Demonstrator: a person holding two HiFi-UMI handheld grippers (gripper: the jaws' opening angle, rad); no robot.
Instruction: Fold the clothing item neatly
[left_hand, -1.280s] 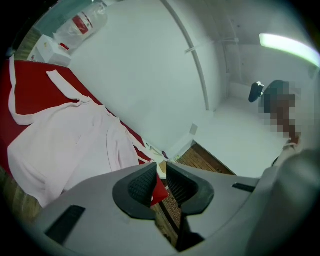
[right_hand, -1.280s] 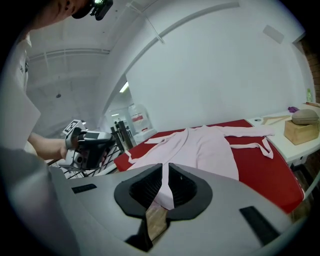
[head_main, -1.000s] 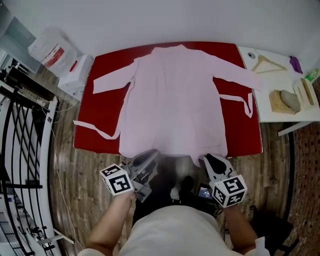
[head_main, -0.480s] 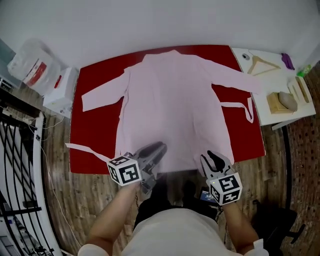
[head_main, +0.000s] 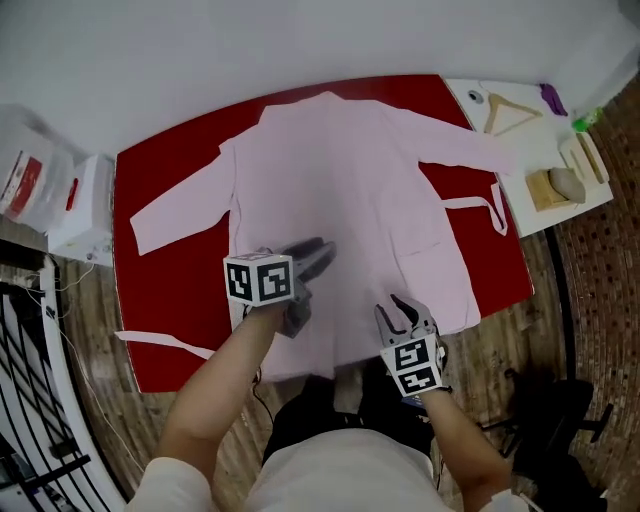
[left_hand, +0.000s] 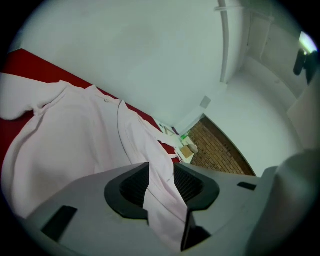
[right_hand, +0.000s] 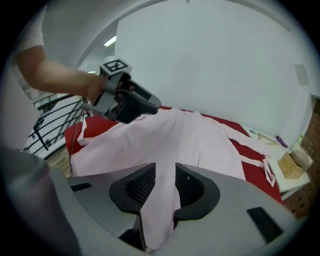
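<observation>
A pale pink robe (head_main: 350, 190) lies spread flat, back up, on a red tabletop (head_main: 170, 290). Its long axis runs away from the person. The collar is at the far edge by the white wall (head_main: 200, 50) and the hem is at the near edge, with the collar end leaning slightly left of the hem. The sleeves reach out to the left and right. One belt tie (head_main: 160, 340) trails across the red surface at the near left, and another loops beside the right sleeve.

The left gripper (head_main: 318, 252) is held over the lower left part of the robe, pointing toward the wall. Its jaws have just been opening and stand partly apart. In the left gripper view a fold of pink cloth runs loosely through the gap between the dark ribbed pads (left_hand: 132, 187), which do not press on it.

The right gripper (head_main: 400, 310) is over the lower right part of the robe, near the hem. Its jaws have also just been opening and stand partly apart. In the right gripper view pink cloth lies slack in the gap and hangs down into the throat between its pads (right_hand: 140, 187), released rather than pinched.

To the right of the red tabletop, a white side table (head_main: 520, 150) carries a wooden hanger (head_main: 508, 108) and a few small items.
</observation>
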